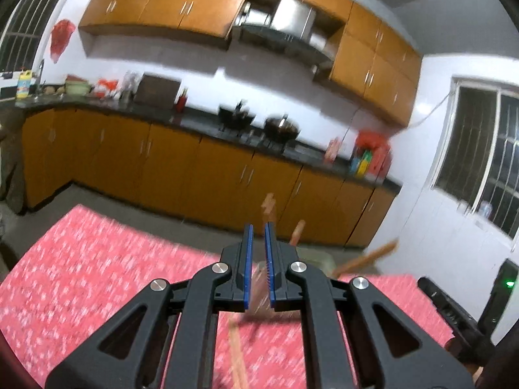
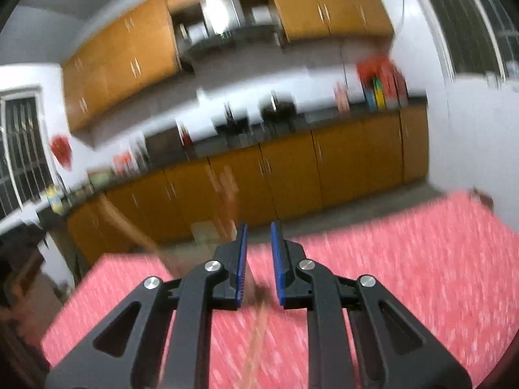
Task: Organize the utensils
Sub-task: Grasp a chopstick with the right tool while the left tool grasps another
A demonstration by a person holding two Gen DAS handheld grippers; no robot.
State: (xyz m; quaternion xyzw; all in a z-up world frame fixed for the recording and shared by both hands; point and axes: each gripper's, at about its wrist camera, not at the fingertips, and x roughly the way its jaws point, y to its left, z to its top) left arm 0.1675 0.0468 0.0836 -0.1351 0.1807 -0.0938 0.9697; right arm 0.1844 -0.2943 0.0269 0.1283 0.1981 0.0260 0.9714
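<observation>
Left wrist view: your left gripper [image 1: 258, 227] has its blue pads drawn nearly together. A blurred wooden stick [image 1: 235, 347] runs up from the bottom edge into that narrow gap; the blur hides whether the pads actually pinch it. Under it lies the pink patterned tablecloth [image 1: 97, 275]. Just past the fingertips, near the table's far edge, sits a pale holder [image 1: 319, 259], mostly hidden by the gripper. A wooden handle [image 1: 297, 231] stands up out of it and a longer wooden utensil [image 1: 373, 254] leans off to the right. Beyond the table is the dark countertop [image 1: 201, 123] with a wok [image 1: 280, 126] on it.

On the right wrist view, your right gripper [image 2: 259, 225] has its pads a little apart. A brown streak [image 2: 258, 330] lies in the gap and neither pad seems to press on it. Ahead and left, the same holder shows at the table's edge, a long handle [image 2: 129, 223] slanting away to its left.
</observation>
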